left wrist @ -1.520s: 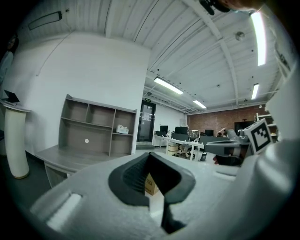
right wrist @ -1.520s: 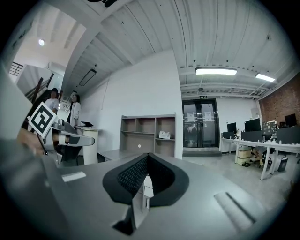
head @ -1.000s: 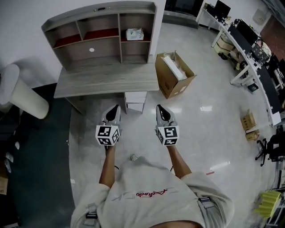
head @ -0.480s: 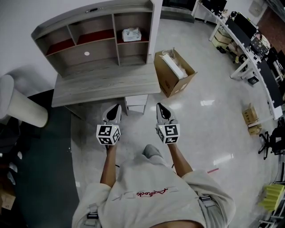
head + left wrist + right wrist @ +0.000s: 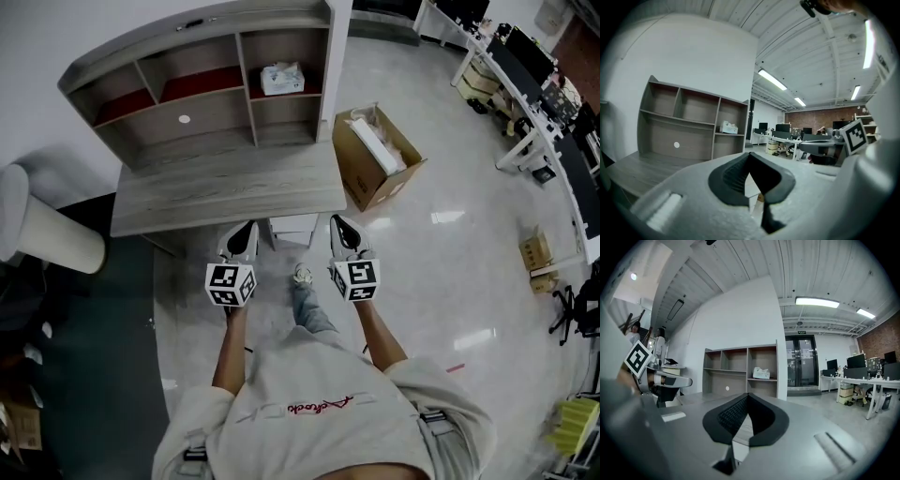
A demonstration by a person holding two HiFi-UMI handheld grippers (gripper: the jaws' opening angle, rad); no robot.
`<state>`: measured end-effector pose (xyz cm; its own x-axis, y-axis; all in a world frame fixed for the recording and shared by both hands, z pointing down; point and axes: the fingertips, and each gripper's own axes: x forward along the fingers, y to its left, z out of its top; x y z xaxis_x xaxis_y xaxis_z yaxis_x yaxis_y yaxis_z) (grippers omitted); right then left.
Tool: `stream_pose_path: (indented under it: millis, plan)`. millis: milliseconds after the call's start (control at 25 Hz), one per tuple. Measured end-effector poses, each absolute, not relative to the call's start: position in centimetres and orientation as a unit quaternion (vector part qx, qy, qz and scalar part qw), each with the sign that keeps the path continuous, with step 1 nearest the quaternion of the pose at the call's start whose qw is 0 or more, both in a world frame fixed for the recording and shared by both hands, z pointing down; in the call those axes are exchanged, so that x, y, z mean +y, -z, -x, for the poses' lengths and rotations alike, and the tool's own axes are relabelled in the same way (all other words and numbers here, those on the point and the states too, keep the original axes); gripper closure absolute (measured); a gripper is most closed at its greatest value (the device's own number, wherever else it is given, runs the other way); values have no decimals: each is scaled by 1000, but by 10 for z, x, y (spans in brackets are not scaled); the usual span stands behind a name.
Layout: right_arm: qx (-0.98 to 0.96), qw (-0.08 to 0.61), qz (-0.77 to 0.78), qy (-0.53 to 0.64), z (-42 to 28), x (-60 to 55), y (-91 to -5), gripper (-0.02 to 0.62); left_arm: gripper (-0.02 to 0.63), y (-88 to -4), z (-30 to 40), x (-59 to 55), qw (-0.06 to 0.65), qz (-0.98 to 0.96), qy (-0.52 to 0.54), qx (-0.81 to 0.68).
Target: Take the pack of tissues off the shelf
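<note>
You have stepped in: the grey wood-grain desk (image 5: 225,192) now lies nearer both grippers, and your shoe (image 5: 302,275) shows between them.
The left gripper (image 5: 242,232) and right gripper (image 5: 341,230) are both closed on nothing, short of the desk's near edge. The white, soft-looking pack of tissues (image 5: 282,78) sits in the upper right compartment of the matte grey shelf unit (image 5: 187,37), at the desk's far side. The likely trouble is arriving with the jaws still together, which would shove the pack deeper. A pinch on its pliable wrap may crumple or slip. The compartment's flat boards could also catch a jaw.
</note>
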<state>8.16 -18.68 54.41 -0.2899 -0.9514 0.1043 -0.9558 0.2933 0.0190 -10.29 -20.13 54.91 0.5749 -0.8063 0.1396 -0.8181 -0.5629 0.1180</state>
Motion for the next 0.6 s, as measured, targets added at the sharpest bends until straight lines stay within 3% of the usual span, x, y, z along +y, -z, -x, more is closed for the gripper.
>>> stream_pose_path:
  millis: [600]
  plan:
    - [-818,27,-574,-26,-101,-367,-523,588,607,-529,77,-364,75,-877,-49,-472]
